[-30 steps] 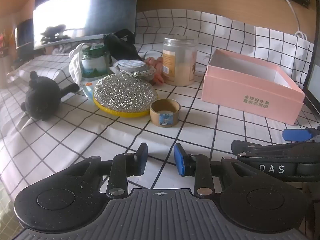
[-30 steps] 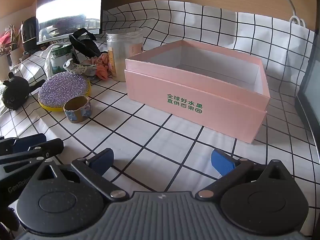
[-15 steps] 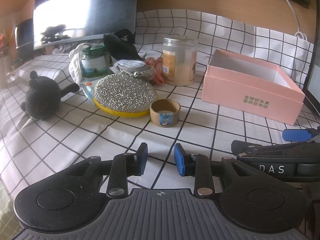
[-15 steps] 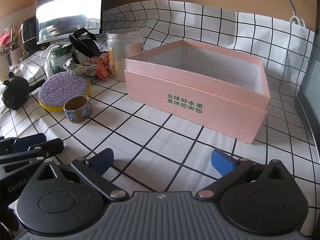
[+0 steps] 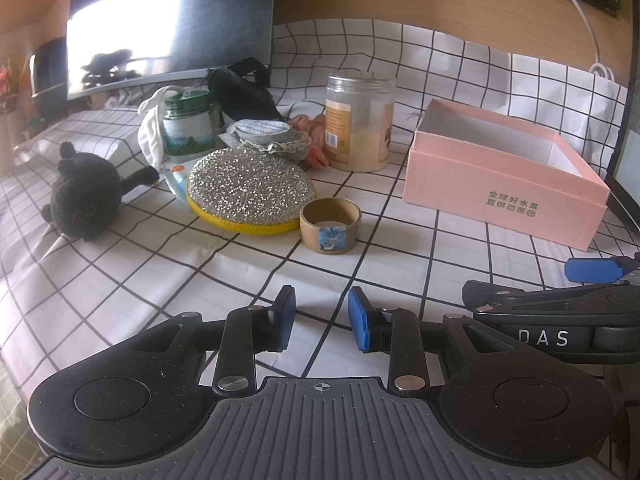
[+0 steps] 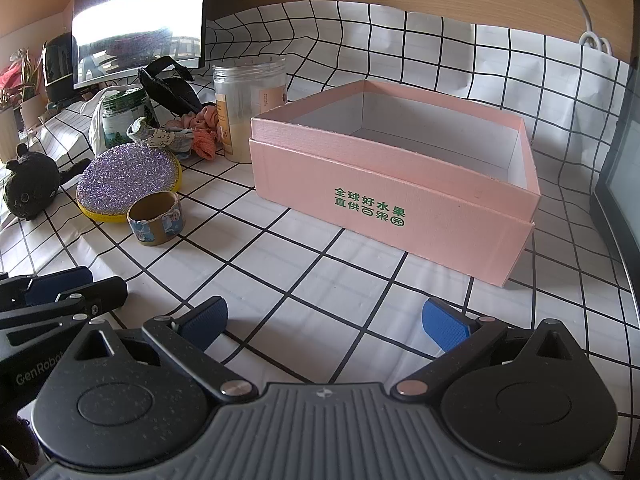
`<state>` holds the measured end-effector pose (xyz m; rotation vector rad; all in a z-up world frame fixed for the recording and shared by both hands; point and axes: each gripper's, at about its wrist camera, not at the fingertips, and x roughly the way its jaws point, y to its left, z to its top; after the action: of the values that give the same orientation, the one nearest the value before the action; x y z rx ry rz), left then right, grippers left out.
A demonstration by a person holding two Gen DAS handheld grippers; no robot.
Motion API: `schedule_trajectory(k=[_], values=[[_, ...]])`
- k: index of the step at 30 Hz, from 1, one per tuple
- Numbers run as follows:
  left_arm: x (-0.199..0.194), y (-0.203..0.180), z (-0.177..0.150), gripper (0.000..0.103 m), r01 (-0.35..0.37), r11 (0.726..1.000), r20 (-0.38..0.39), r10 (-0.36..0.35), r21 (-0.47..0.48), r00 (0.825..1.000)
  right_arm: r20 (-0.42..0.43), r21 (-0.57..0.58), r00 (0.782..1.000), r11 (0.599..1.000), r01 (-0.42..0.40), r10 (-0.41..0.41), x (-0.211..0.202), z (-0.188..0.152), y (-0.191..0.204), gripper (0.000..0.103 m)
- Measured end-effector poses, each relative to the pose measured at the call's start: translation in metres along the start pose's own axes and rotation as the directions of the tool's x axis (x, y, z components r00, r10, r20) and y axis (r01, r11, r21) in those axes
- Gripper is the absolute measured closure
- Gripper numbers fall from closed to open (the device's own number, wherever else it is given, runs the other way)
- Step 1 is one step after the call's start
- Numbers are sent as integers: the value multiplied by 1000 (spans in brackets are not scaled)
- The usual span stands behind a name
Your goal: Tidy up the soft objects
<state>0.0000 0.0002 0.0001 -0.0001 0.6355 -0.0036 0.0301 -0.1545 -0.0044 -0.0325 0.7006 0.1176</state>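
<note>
Pink box [image 6: 394, 184] reads "全球好水果 直供百果园"; right gripper [image 5: 592, 280] body reads "DAS".

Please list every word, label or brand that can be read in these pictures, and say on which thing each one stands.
"全球好水果 直供百果园": green print on the front wall of the pink box.
"DAS": on the right gripper, seen from the left wrist view.
"GenRobo", cut off: on the left gripper, seen from the right wrist view.
Jar labels and tape roll print: too small to read.

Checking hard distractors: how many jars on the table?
2. The green-lidded jar stands at the back left beside white cloth; the clear jar with pale powder stands between the pink fabric and the pink box. Clutter may hide others.
</note>
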Motion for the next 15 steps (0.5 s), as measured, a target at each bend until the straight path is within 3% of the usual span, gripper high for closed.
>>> schedule_trajectory(k=[15], values=[[0,0,0,70,-1,1000,1,1,-1,1000,0,0,1000,1000,0,0,0,0,0,0]])
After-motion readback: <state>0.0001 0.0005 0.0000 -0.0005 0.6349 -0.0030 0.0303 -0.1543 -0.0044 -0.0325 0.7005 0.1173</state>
